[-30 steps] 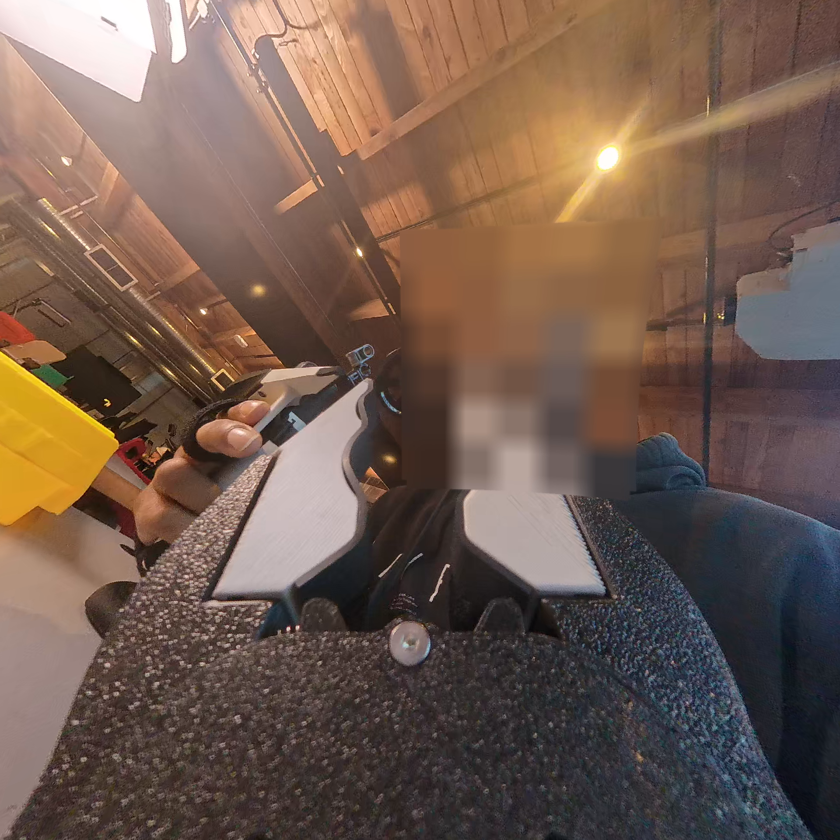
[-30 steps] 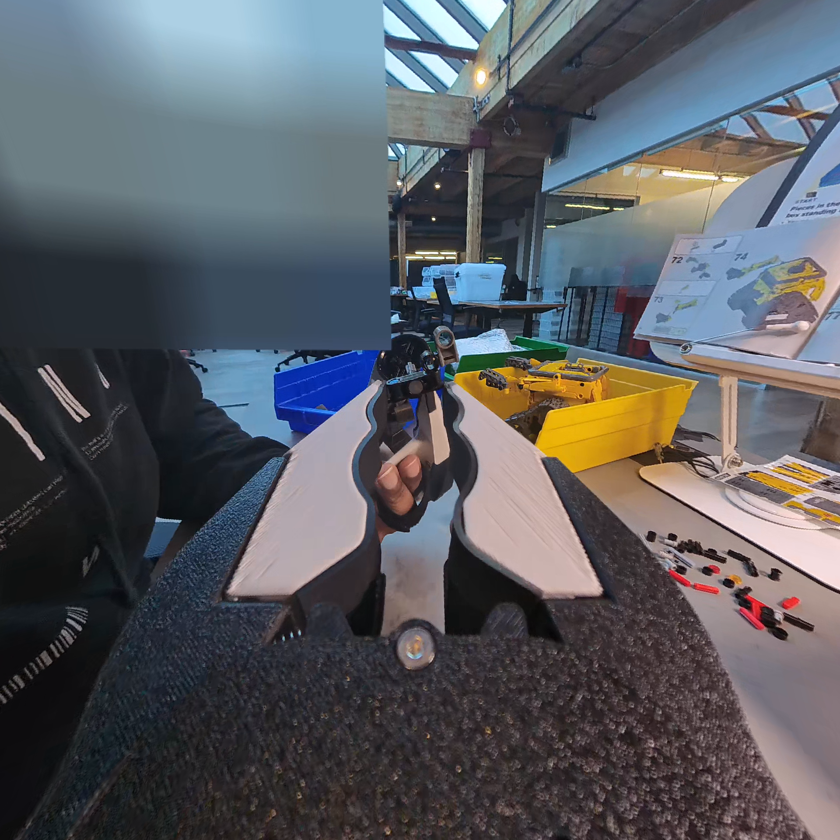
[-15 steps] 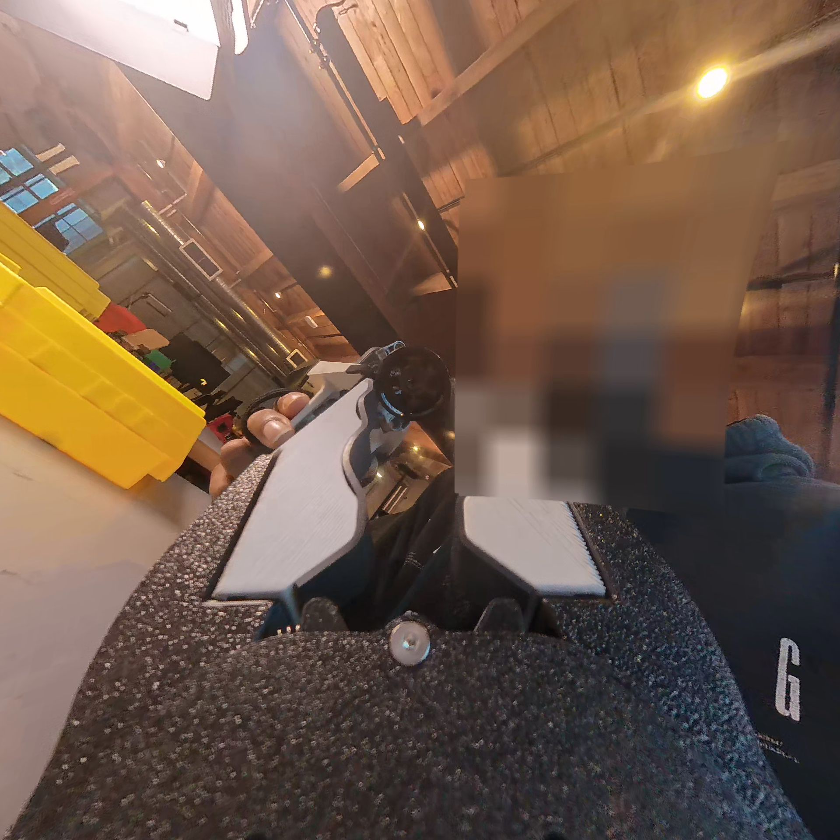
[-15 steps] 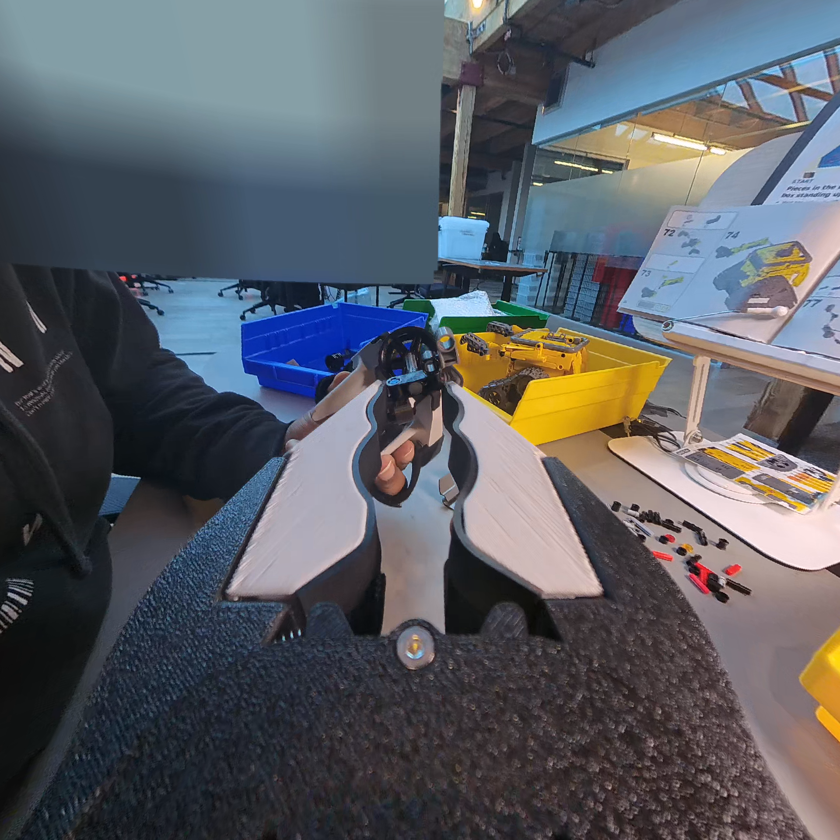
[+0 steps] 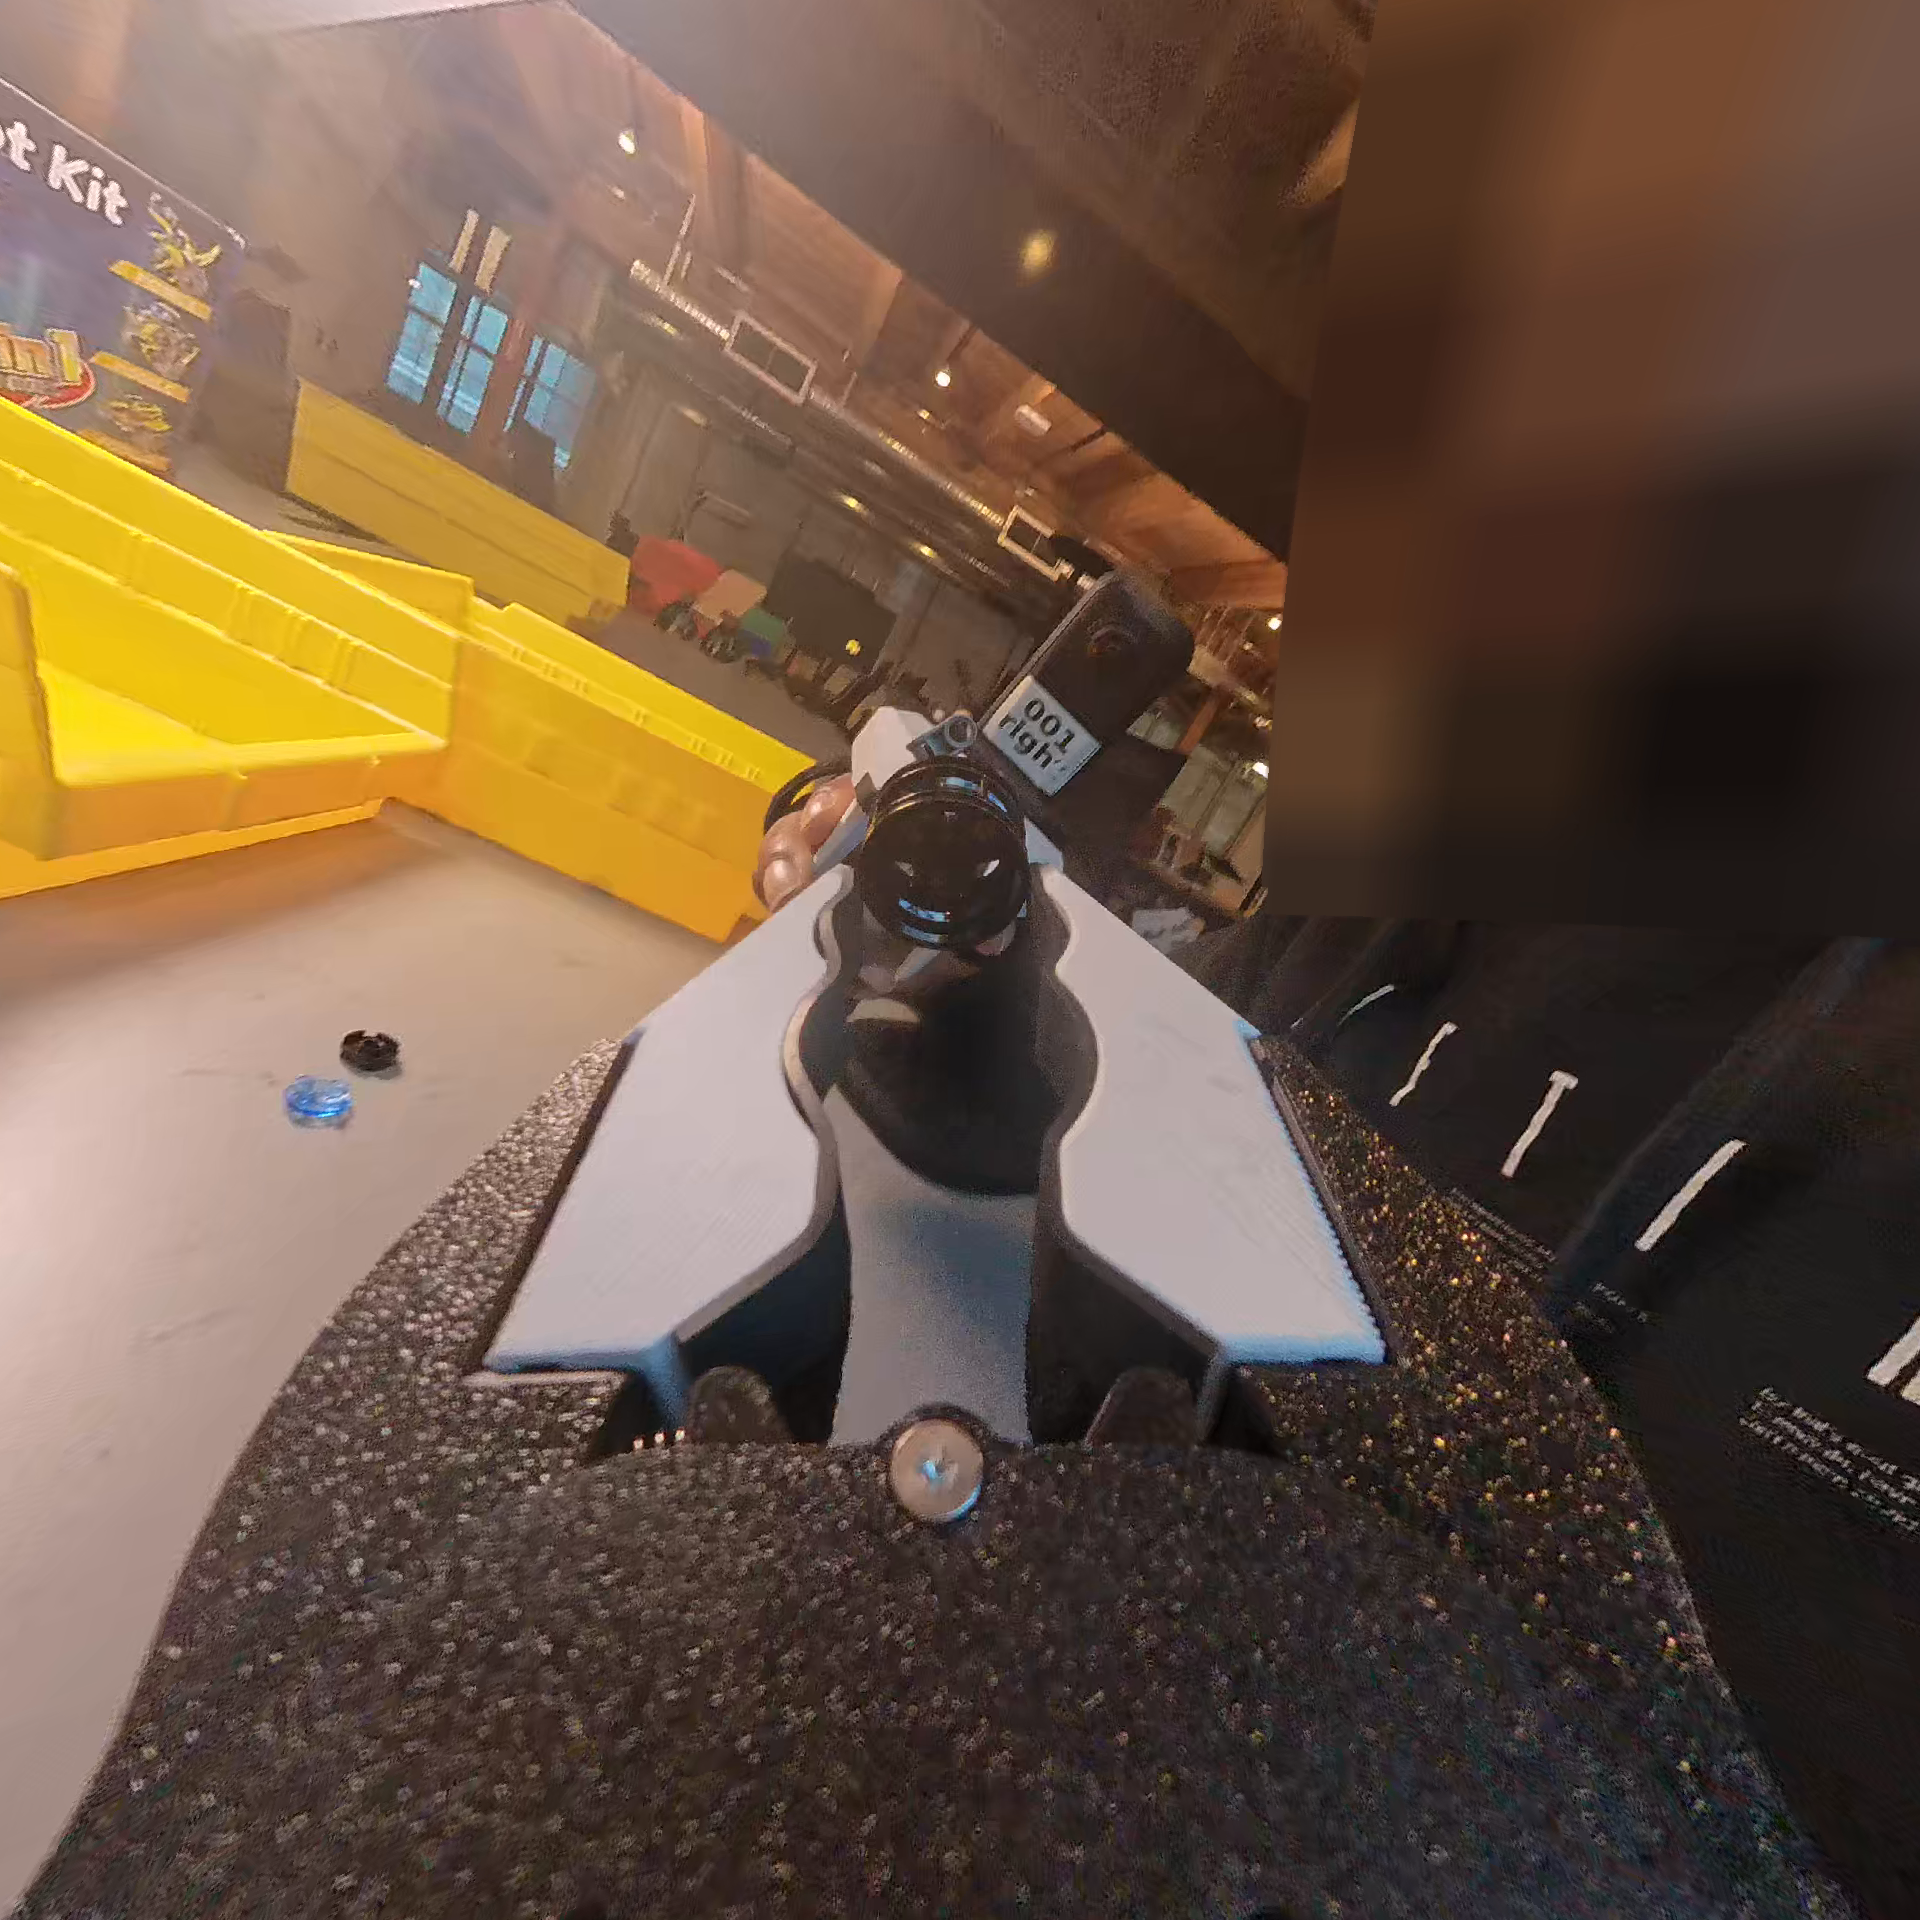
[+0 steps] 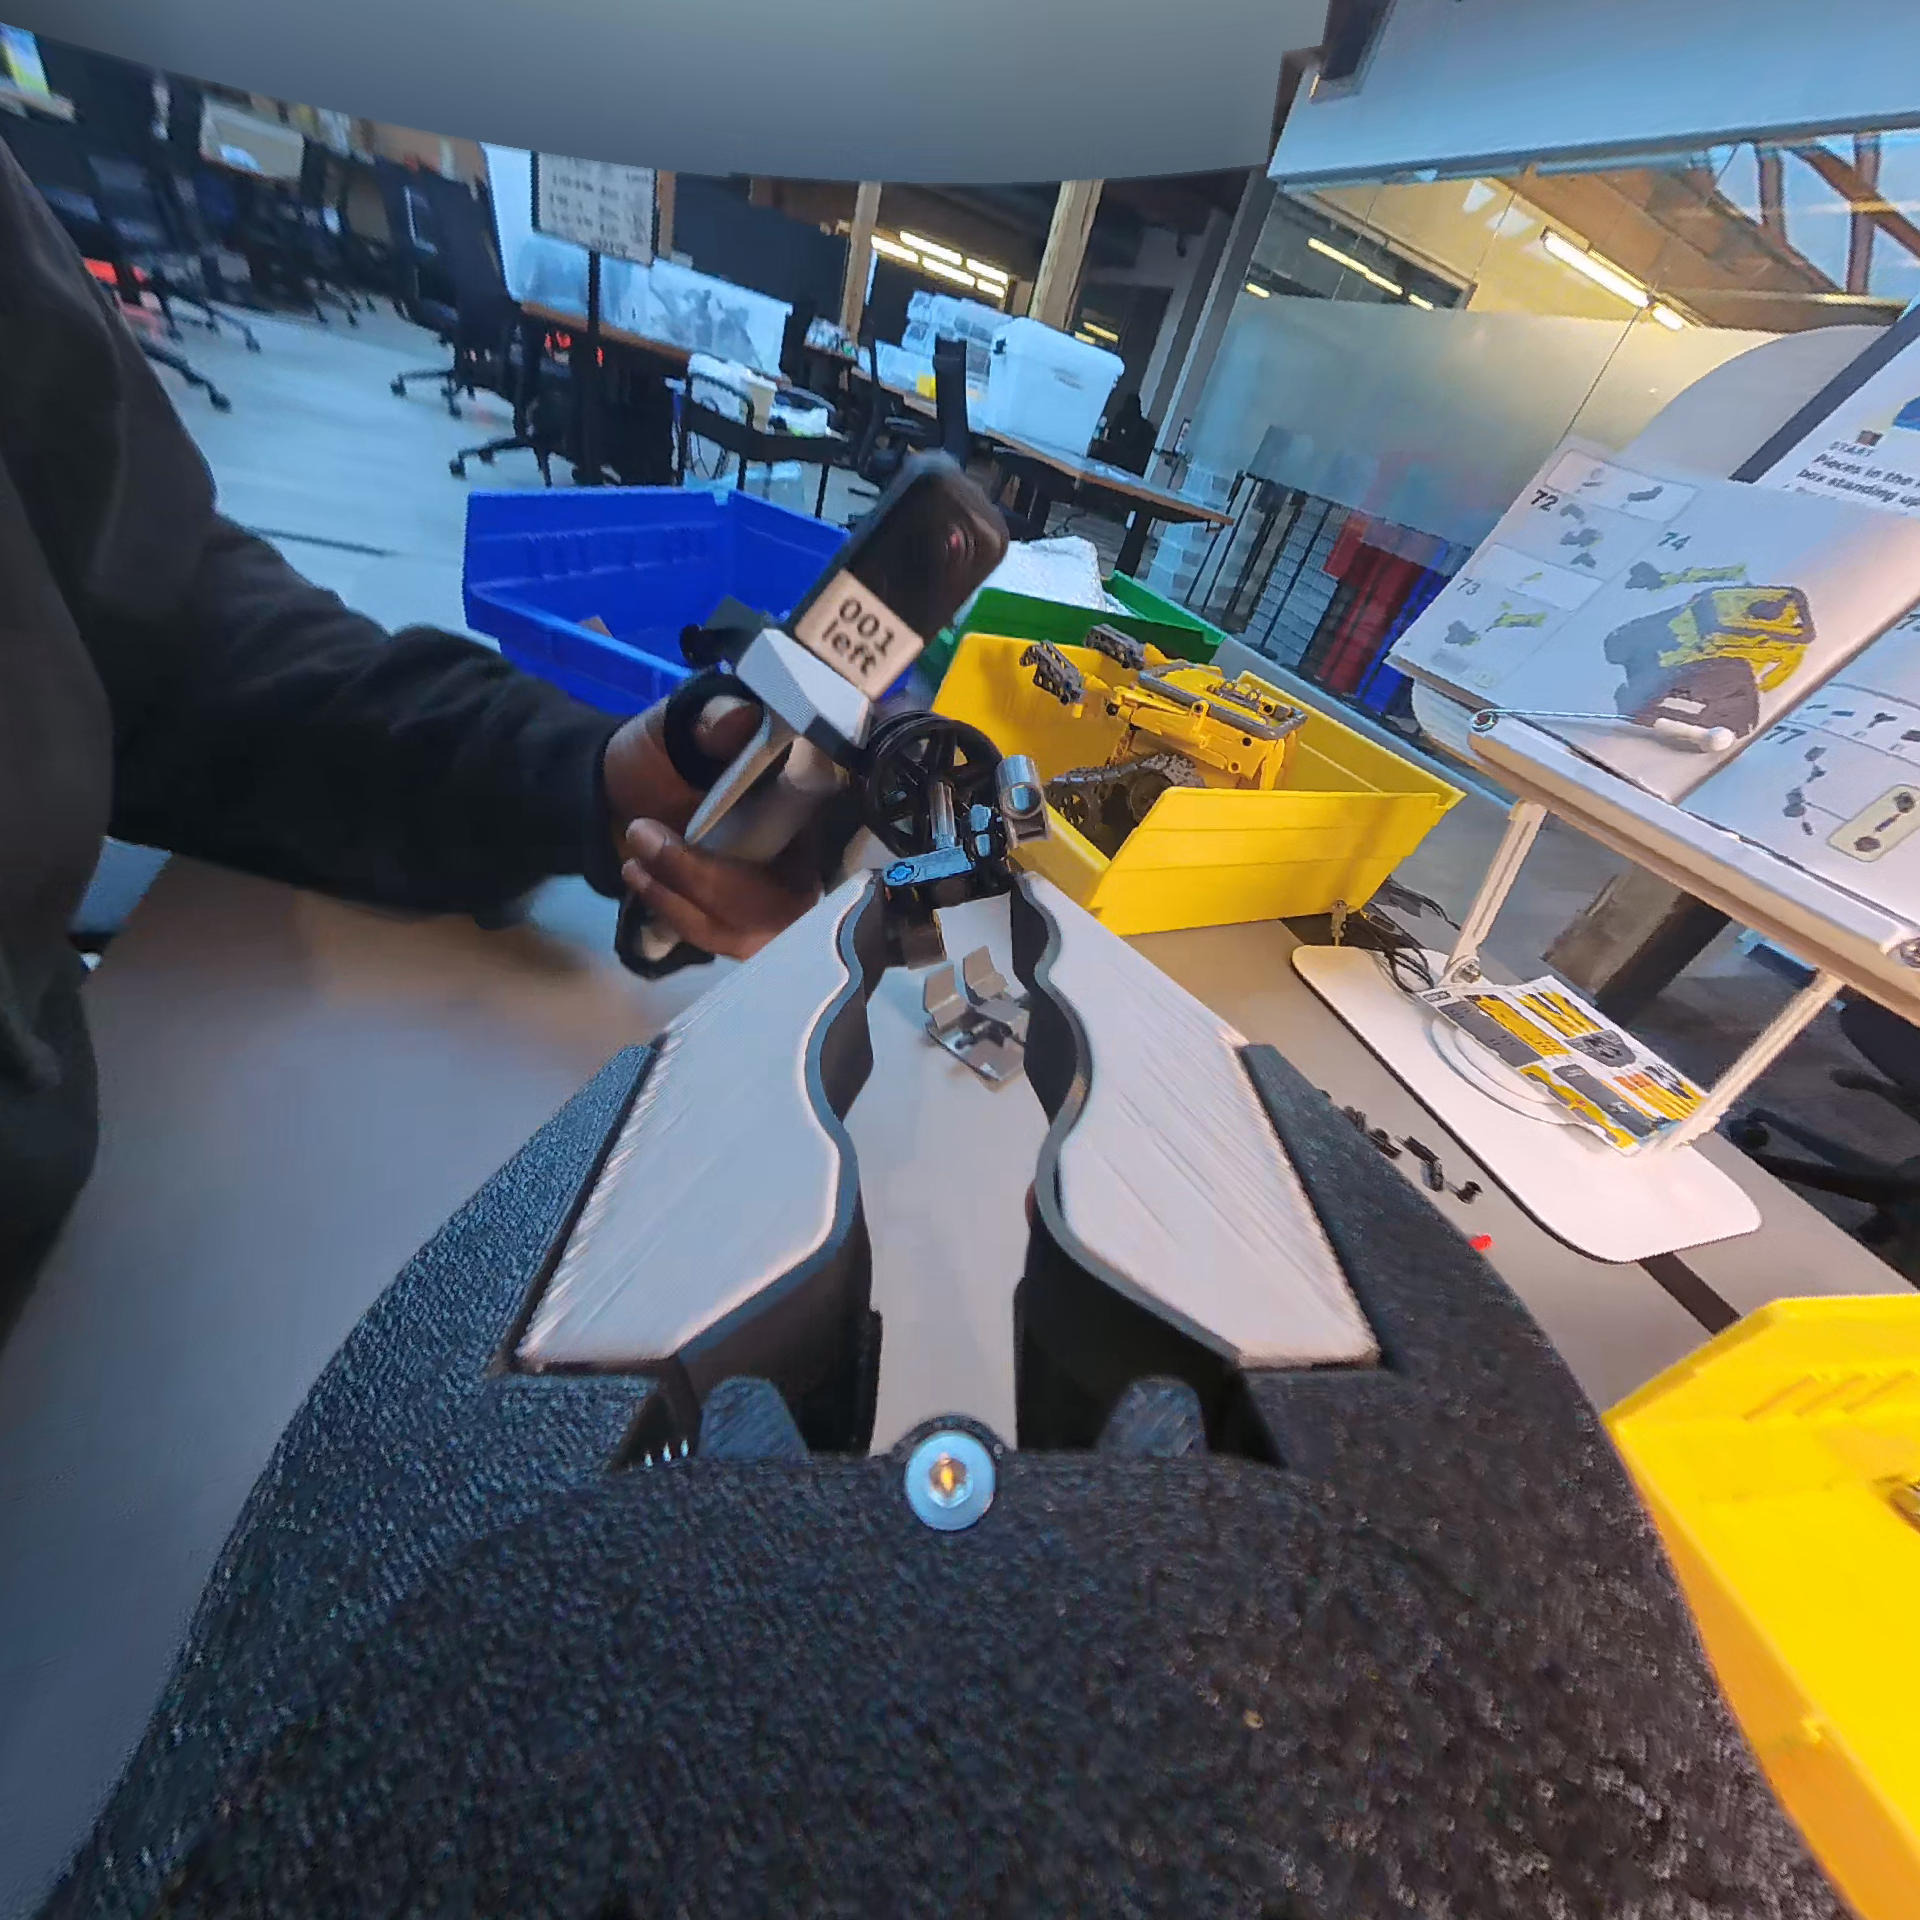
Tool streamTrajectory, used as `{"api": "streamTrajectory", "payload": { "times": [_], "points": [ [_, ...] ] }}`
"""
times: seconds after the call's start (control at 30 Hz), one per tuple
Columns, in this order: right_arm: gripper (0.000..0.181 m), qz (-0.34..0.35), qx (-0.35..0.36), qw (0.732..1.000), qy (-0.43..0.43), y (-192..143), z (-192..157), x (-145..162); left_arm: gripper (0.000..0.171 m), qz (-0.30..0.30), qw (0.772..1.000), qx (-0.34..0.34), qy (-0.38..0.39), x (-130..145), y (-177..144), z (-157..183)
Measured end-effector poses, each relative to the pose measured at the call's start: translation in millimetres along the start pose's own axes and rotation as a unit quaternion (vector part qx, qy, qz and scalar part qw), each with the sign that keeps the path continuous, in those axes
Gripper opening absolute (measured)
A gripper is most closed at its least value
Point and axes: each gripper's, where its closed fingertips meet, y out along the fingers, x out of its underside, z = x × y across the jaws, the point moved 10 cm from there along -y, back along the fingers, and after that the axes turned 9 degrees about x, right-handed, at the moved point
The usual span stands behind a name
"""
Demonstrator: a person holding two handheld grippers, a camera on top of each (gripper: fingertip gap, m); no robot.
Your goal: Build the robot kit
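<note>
My left gripper (image 5: 940, 881) is shut on a black spoked wheel (image 5: 935, 831), held above the grey table (image 5: 260, 1247). My right gripper (image 6: 940, 899) is shut on a small black brick assembly (image 6: 935, 871) that joins the wheel (image 6: 925, 784) by a short axle. A grey connector (image 6: 1023, 800) sits on its right. The two grippers meet tip to tip. The left gripper (image 6: 831, 727) shows in the right wrist view, held by a hand (image 6: 707, 873). The right gripper's black body (image 5: 1091, 675) shows in the left wrist view.
A yellow bin (image 6: 1247, 842) holds a yellow tracked model (image 6: 1174, 727). Blue (image 6: 623, 582) and green (image 6: 1153, 613) bins stand behind. An instruction booklet (image 6: 1662, 644) is on a stand at right. A metal clip (image 6: 977, 1023) lies below. Yellow bins (image 5: 582, 748), blue (image 5: 317, 1099) and black (image 5: 369, 1049) studs lie left. Less than 4 cm separates the two grippers' tips.
Both grippers have tilted down and come lower towards the table, still joined at the wheel assembly. The left view swung from the ceiling to the table and yellow bins.
</note>
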Motion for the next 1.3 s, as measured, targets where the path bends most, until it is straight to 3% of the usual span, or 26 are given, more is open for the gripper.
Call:
{"api": "streamTrajectory", "payload": {
  "times": [0.3,0.9,1.3],
  "points": [
    [0.023,-0.027,-0.038,0.998,-0.046,2,-6,10,0.031,-0.104,0.993,-0.041,0.033,-1,-6,8],
    [0.023,-0.033,-0.052,0.998,-0.011,6,-4,20,0.030,-0.146,0.985,-0.083,0.042,5,-8,3],
    [0.024,-0.036,-0.076,0.994,0.073,12,1,31,0.030,-0.083,0.993,-0.075,0.029,0,-14,2]
  ]
}}
